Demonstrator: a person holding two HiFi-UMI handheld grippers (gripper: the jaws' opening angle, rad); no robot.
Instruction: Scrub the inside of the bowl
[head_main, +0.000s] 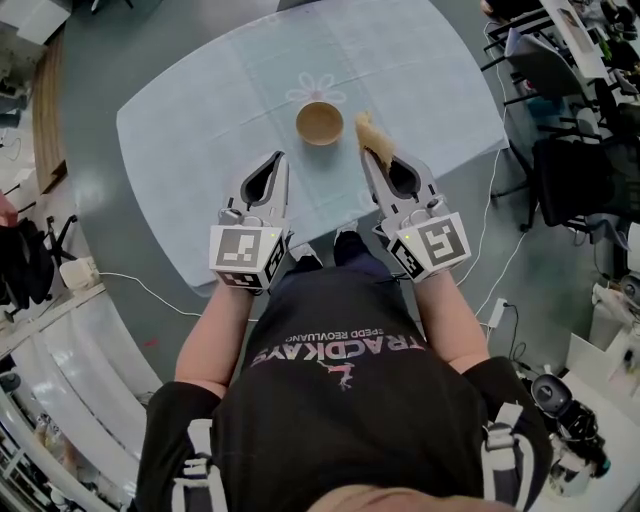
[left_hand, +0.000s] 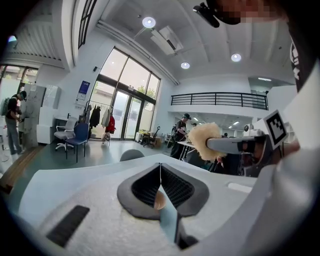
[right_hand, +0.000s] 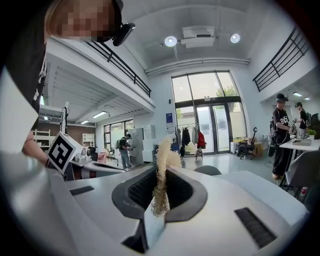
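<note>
Bowl (head_main: 320, 123), centre of tabletop (head_main: 200, 150). Right gripper (head_main: 368, 156): fingers clamp scrubber (head_main: 372, 136); best lowered inside, pressed, circled. Left gripper (head_main: 280, 158): fingers closed, empty.

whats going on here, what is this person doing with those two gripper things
A person stands at a table covered with a pale blue cloth, holding a gripper in each hand. The right gripper is clamped on a tan fibrous scrubber that sticks out past its tips. The left gripper is shut and empty. A brown bowl sits on the table just ahead of both grippers. Neither gripper touches it, so the scrubbing has not begun.
</note>
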